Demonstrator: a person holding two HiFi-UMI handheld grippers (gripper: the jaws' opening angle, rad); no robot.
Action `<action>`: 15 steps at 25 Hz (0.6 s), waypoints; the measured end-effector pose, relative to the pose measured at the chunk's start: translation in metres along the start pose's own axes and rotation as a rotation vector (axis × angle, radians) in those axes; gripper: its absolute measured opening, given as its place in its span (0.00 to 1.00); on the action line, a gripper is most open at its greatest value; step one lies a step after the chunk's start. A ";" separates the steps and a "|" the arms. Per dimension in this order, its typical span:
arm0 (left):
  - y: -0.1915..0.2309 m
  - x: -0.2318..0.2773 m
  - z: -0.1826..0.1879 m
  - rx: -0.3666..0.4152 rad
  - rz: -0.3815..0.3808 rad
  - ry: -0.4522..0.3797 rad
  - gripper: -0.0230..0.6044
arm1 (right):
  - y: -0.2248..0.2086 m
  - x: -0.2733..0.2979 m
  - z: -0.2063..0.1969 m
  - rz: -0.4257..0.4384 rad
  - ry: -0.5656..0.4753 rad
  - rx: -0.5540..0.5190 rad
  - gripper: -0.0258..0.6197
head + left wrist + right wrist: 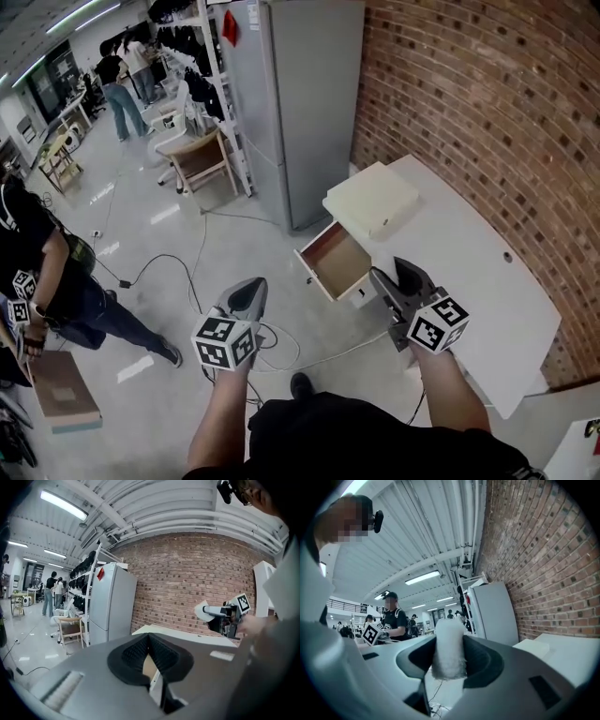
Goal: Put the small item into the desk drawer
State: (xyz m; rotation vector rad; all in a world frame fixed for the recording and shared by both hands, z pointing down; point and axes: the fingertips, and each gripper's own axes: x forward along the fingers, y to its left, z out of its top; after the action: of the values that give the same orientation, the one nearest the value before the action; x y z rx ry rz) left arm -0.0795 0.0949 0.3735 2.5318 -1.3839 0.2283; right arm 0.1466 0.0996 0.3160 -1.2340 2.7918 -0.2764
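The desk drawer (335,261) stands pulled out from the white desk (469,272), and its wooden inside shows nothing in it. My right gripper (398,278) hovers just right of the drawer's near corner. In the right gripper view it (449,641) is shut on a small white fuzzy roll (449,656) that stands upright between the pads. The left gripper view catches that gripper (224,617) from the side, with the white roll (203,611) sticking out. My left gripper (246,291) hangs over the floor left of the drawer, its pads (159,656) meeting at the tip with nothing held.
A cream box (372,199) lies on the desk behind the drawer. A grey refrigerator (291,103) and a brick wall (469,103) stand beyond. Cables (197,281) trail over the floor. A person (37,272) with grippers stands at the left by a cardboard box (61,389).
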 end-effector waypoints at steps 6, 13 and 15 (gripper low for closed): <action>0.034 0.023 0.009 -0.001 -0.035 -0.008 0.05 | -0.003 0.032 -0.016 -0.043 0.021 0.042 0.30; 0.086 0.026 0.018 0.030 -0.033 -0.022 0.05 | 0.004 0.072 -0.030 -0.090 0.056 0.060 0.30; 0.099 0.026 0.015 0.009 -0.026 -0.025 0.06 | 0.007 0.081 -0.032 -0.092 0.074 0.058 0.30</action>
State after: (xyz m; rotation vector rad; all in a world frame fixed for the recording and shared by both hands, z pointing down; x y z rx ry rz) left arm -0.1491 0.0181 0.3791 2.5665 -1.3615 0.1992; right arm 0.0826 0.0486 0.3467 -1.3679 2.7705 -0.4141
